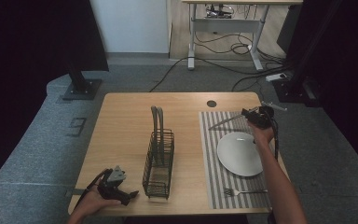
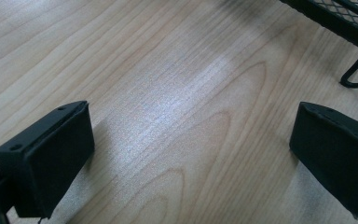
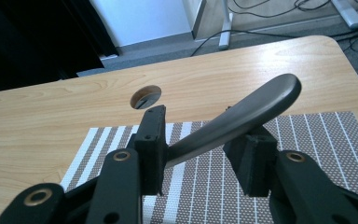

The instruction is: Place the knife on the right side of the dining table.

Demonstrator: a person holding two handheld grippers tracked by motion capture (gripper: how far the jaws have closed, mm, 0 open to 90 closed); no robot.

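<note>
The wooden table (image 1: 121, 140) bears a wire basket (image 1: 159, 161) and striped placemat (image 1: 210, 154).

The left gripper (image 1: 129, 195) rests low with jaws wide apart; the right gripper (image 1: 244, 113), arm outstretched, has jaws partly open.

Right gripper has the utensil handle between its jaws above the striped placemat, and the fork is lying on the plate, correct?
Not quite. The fork lies on the striped placemat, near its front edge and apart from the plate, as the high view shows. The right gripper does have the utensil handle between its jaws above the placemat.
</note>
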